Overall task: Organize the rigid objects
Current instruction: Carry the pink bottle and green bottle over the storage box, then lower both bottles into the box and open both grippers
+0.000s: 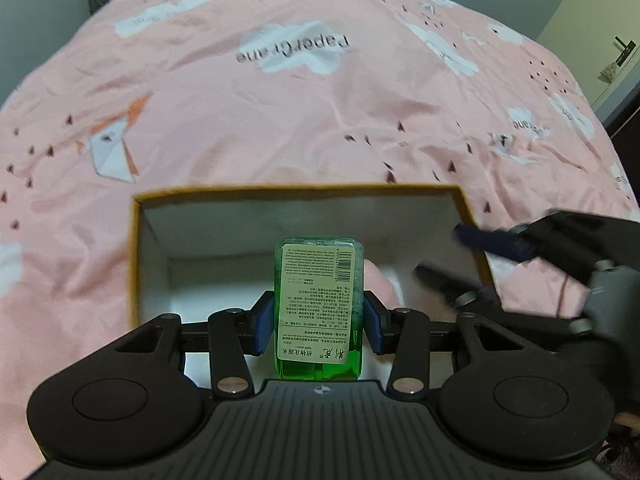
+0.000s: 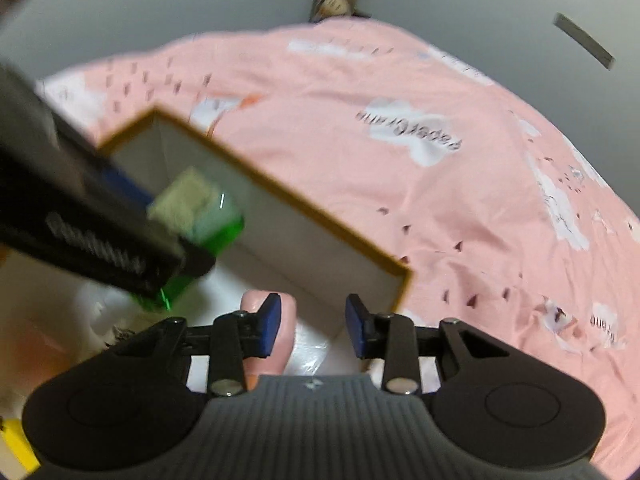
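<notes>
Your left gripper [image 1: 319, 316] is clamped on the green bottle [image 1: 319, 304], whose long axis points away from you, straight over the open box [image 1: 136, 248] on the pink bedspread [image 1: 280, 120]. Your right gripper [image 2: 312, 326] hangs with jaws apart, holding nothing, at the box's right end, above a pink item [image 2: 276, 336] lying inside.

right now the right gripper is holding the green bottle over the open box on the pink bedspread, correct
Not quite: the left gripper holds the green bottle, as the left wrist view shows. The right gripper is open. The rest stands: open box, pink bedspread.
</notes>
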The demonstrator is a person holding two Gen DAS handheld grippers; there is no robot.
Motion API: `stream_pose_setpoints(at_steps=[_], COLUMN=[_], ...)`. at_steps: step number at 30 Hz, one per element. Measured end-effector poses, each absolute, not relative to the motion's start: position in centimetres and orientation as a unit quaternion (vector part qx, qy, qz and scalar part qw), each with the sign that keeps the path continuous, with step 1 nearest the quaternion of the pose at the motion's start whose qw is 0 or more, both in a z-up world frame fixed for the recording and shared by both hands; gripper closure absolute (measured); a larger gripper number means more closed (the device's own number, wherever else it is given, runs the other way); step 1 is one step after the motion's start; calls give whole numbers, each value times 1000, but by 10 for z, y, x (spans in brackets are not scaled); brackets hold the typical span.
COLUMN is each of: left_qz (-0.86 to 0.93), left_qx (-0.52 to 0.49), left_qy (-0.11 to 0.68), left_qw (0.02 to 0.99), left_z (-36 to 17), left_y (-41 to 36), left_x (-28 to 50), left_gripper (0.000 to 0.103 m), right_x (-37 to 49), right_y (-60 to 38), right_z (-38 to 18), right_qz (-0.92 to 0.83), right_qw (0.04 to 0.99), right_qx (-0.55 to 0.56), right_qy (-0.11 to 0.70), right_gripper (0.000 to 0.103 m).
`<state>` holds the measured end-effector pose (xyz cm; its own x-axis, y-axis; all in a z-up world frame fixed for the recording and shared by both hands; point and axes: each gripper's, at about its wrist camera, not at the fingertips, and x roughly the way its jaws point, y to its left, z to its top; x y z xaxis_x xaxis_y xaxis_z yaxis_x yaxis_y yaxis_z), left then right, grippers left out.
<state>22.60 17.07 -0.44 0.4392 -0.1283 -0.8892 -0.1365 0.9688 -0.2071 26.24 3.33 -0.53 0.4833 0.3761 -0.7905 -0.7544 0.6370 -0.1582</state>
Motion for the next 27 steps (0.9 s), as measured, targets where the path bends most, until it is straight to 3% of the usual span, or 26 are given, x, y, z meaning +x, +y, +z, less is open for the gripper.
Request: stream_pose_setpoints(at_steps=[10,27], left_qz=[57,64], left_qx=[-154,-155], left_qy=[599,593], left_qw=[784,787], left_z=[-48,-56], left_y=[157,140], left_x=[253,268], left_gripper=[52,52], right_x=[250,257], right_y=[-28,-52], right_z=[28,6], right_qz=[320,308], right_qw=[876,874], right_qx=[-158,-127], right_qy=[325,354], right_gripper=[68,67])
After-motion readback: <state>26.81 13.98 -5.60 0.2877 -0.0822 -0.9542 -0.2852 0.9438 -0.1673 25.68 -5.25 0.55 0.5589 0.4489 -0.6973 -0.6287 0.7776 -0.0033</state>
